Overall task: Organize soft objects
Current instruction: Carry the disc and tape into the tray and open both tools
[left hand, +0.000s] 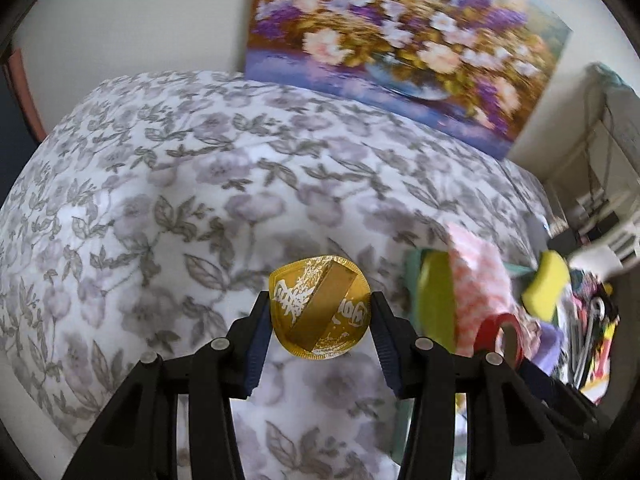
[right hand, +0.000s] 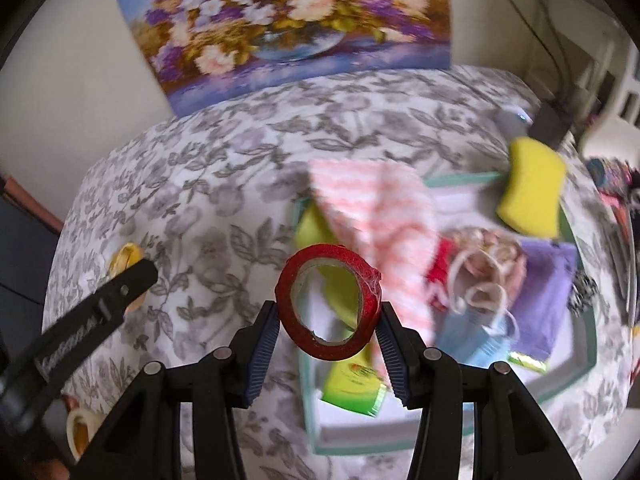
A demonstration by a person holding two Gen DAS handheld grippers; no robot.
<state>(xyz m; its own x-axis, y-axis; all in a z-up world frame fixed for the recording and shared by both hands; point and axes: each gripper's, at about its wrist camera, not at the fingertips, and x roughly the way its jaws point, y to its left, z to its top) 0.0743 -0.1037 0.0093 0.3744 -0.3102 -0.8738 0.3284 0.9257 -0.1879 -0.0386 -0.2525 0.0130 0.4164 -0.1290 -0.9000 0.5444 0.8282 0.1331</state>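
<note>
Left gripper (left hand: 320,312) is clamping a gold foil disc with white print (left hand: 320,307), jaws roughly half open, pads pressing its left and right edges; it's sitting lower centre of the left wrist view, hanging over the grey floral bedspread (left hand: 160,184).

Right gripper (right hand: 327,312) is gripping a red glitter tape roll (right hand: 327,302) the same way, jaws about half open, lower centre of the right wrist view.

Behind the roll, a teal-rimmed white tray (right hand: 588,344) is filling the right half: pink-white chevron cloth (right hand: 380,216), yellow sponge (right hand: 534,196) on the far rim, purple cloth (right hand: 548,292), light blue item with white loops (right hand: 476,336), green packet (right hand: 352,388).

Flower painting (right hand: 288,24) is leaning against the wall, top of frame. Frames are motion-blurred.
</note>
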